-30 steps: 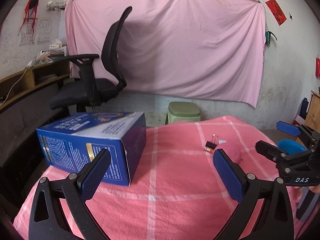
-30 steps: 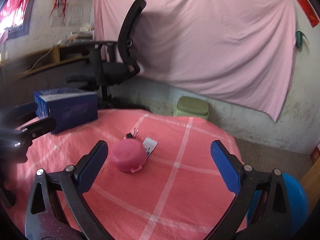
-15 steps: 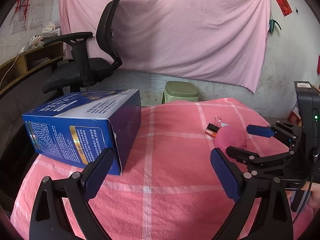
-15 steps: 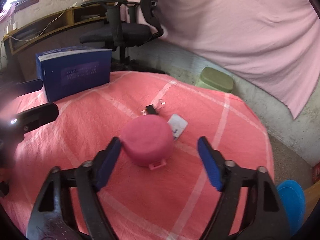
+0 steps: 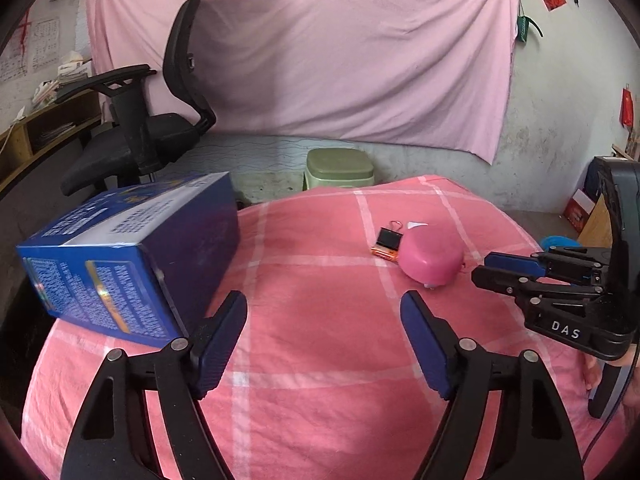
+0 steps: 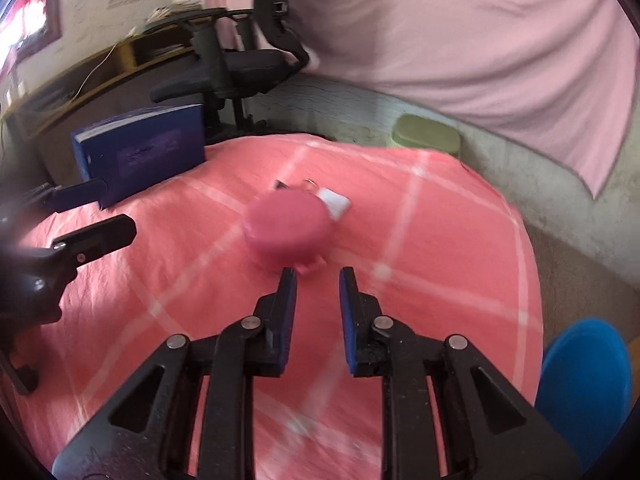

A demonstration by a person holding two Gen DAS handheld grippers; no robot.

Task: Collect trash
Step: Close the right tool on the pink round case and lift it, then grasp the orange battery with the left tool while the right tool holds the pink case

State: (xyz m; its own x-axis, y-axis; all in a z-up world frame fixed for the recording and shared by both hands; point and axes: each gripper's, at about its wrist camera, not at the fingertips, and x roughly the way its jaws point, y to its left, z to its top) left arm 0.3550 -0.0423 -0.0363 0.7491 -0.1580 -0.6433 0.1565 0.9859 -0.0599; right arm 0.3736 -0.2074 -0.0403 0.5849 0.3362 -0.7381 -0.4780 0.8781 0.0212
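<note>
A round, squat pink plastic container [image 6: 287, 228] sits on the pink checked tablecloth [image 5: 320, 360], and everything else is placed here against it. It looks light and rigid with a smooth, probably slippery wall, so it may skate on the cloth if nudged. A small tab [image 6: 309, 267] juts from its base on the near side; that tab, or the body taken across its width, seems the likeliest hold.

The right gripper [image 6: 317, 280] hovers just short of the container, its blue pads drawn narrow with a small gap between them and nothing held. The tab lies just ahead of that gap, apparently not yet touched. The left gripper [image 5: 324, 312] stands well to the container's left, spread wide and empty.

Just behind the container lie a black binder clip [image 5: 389, 238], a small orange piece [image 5: 383, 253] under the clip, and a white scrap of paper [image 6: 335, 201]. All are light and flat, close enough to be disturbed by a sweeping grab.

Further left of the container lies a large blue cardboard box [image 5: 132, 256], on its side and well clear. Beyond the table stand a black office chair [image 5: 160, 120] and a green plastic stool [image 5: 340, 166]; a blue bin [image 6: 582, 380] shows low to the right.
</note>
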